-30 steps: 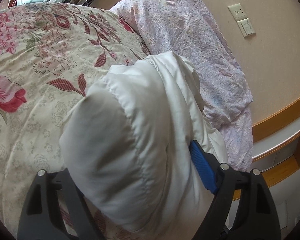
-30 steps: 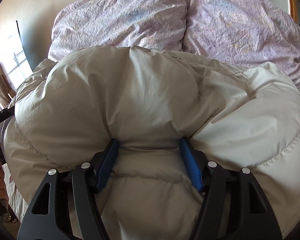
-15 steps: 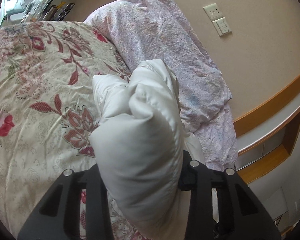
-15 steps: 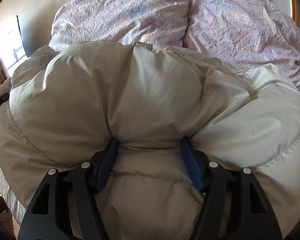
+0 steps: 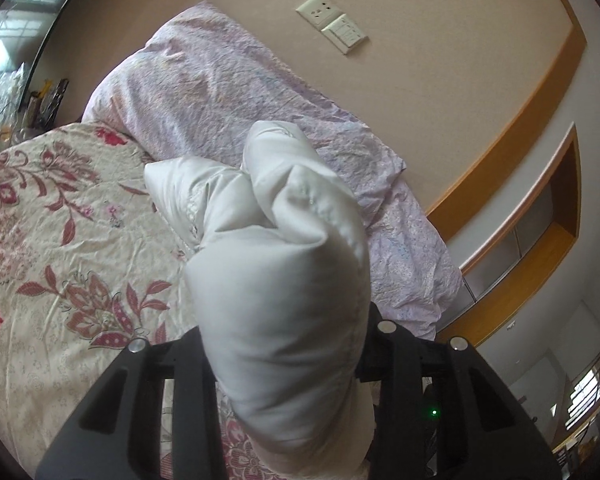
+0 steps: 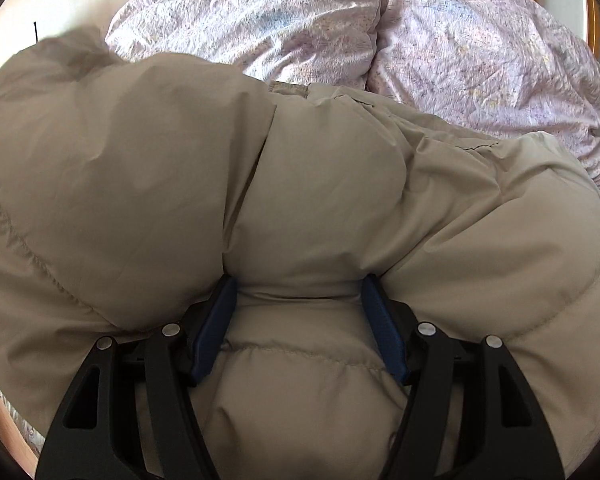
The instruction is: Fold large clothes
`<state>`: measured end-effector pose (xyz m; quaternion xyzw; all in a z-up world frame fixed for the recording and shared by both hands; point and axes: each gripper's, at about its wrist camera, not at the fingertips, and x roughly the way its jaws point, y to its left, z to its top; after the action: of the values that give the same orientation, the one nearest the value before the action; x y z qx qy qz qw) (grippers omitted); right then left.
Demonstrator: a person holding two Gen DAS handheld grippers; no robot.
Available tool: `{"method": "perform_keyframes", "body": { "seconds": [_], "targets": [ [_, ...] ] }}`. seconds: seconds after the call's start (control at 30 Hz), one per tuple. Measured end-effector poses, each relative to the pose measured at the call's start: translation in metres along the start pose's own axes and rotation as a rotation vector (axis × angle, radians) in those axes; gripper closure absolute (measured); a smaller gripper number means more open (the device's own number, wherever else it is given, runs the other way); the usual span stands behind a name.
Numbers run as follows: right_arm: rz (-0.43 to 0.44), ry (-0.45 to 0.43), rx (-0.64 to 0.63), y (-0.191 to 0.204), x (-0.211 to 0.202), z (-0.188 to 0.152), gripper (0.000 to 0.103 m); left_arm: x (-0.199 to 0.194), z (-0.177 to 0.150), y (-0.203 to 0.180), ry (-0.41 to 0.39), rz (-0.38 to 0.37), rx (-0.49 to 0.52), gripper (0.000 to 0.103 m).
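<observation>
Cream padded jacket [image 5: 276, 304] fills both views. The left hand-held gripper [image 5: 284, 352] has a bunched fold of it squeezed between narrow jaws, which have just been closing; its pads are buried in the fabric, so the contact itself is probably a firm pinch. That fold stands above the bed [image 5: 60, 240] and its floral quilt, near the lilac pillows [image 5: 236, 92] at the head edge. The right hand-held gripper [image 6: 300, 320] stands wider, blue pads [image 6: 214, 328] pressed on a thick roll of the jacket.
</observation>
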<state>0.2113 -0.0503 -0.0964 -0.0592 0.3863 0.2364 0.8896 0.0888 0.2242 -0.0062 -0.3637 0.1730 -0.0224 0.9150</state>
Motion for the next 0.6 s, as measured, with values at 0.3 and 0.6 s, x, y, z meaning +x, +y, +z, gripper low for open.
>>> {"method": "perform_keyframes", "body": {
  "seconds": [0.3, 0.6],
  "targets": [
    [0.018, 0.001, 0.008, -0.002, 0.002, 0.000, 0.036, 0.019, -0.008, -0.091, 0.011, -0.109, 0.246, 0.066],
    [0.077, 0.004, 0.031, -0.012, 0.002, 0.000, 0.036, 0.046, -0.024, -0.134, 0.052, -0.171, 0.314, 0.064]
  ]
}}
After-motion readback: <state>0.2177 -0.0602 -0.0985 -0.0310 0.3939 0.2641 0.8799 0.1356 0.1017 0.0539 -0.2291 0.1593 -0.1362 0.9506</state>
